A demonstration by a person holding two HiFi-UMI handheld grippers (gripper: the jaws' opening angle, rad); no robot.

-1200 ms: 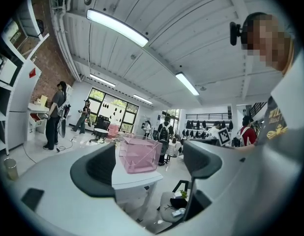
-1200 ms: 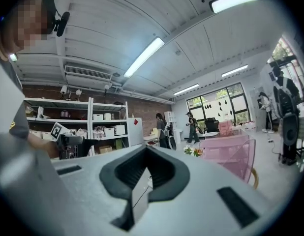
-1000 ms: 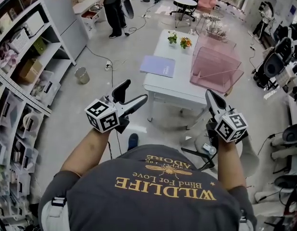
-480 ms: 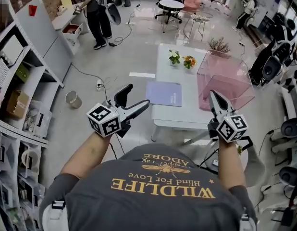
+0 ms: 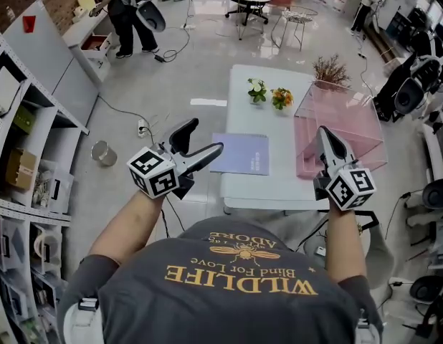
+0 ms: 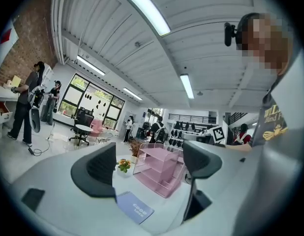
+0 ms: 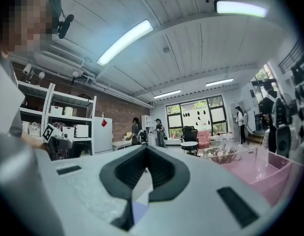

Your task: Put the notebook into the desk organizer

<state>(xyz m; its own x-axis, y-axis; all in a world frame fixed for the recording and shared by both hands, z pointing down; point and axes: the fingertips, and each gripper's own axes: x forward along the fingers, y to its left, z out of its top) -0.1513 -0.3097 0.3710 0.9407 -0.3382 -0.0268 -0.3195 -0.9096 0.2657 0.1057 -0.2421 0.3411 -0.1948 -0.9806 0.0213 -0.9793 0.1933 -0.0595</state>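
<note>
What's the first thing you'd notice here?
Probably the see-through pink plastic desk organizer on the right side of the white table. Beside it, to its left, a purple notebook lies flat. Nearer, the left hand-held gripper hangs open and the right hand-held gripper is shut, both empty.

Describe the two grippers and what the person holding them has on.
The left gripper and right gripper each have a light grey body, black-padded tapered jaws and a white cube of black square markers. The person wears a dark grey short-sleeved T-shirt with yellow lettering.
</note>
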